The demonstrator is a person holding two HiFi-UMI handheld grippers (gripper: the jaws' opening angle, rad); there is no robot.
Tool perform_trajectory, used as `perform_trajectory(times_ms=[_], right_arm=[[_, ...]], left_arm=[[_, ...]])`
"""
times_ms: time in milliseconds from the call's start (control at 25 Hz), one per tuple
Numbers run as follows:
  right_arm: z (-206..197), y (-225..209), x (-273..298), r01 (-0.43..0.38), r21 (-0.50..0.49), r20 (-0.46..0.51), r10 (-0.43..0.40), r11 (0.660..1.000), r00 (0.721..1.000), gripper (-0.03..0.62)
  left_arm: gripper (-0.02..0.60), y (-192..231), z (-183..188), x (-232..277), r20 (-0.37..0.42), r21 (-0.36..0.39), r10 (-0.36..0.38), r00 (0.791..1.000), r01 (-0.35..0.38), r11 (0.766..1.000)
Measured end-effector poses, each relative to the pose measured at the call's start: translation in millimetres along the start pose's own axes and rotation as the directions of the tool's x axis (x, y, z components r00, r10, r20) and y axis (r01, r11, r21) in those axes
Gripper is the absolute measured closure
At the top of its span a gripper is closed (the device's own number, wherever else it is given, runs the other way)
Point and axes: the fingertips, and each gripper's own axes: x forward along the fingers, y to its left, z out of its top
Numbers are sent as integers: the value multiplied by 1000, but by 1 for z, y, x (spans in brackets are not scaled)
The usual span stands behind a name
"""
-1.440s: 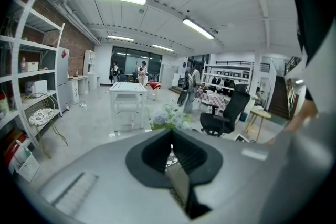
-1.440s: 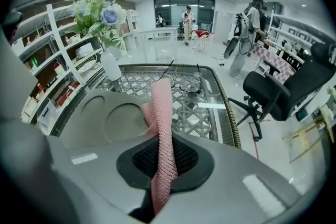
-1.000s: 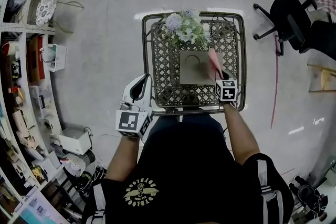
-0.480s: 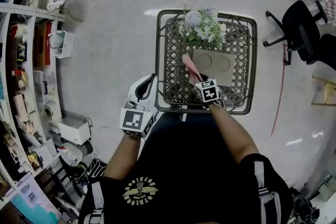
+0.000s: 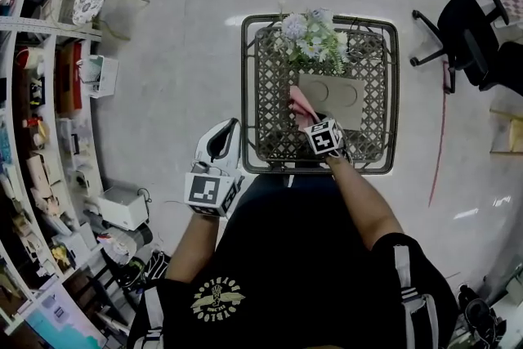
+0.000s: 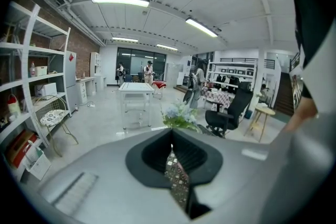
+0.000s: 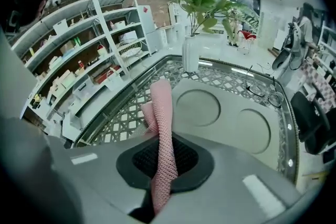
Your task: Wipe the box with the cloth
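"Two grippers, one wiping job. How far along is it?"

"Mid-wipe, I'd judge. The right gripper (image 7: pixel 164 161) is clamped tight on the pink cloth (image 7: pixel 160 105), whose free end sits at the left edge of the box (image 7: pixel 227 113). The box lies flat on the lattice table (image 5: pixel 246 98), in front of the vase of flowers (image 5: pixel 315 35). Most of its top lies beyond the cloth."

"And the other one?"

"The left gripper (image 5: pixel 221 136) hangs off the table's left side, jaws pressed together on nothing."

"What can't you make out?"

"Whether the cloth presses on the box or on the lattice beside it. No dirt or wipe marks show, and the box's sides are hidden."
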Motion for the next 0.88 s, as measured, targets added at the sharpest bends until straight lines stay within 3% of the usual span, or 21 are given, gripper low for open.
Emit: perform_trajectory(times_ms=[360, 640, 880], right_arm=[[-39, -67, -25, 117, 86, -33, -114, 989, 993, 577], [-77, -118, -57, 184, 178, -55, -177, 967, 983, 577], [-102, -151, -77, 227, 212, -95, -211, 950, 973, 577]], left_arm=[[581, -25, 18, 21, 37, 23, -86, 996, 85, 996], [581, -33, 29, 20, 21, 35, -65, 998, 64, 997], [581, -36, 41, 18, 64, 46, -51, 997, 48, 998]])
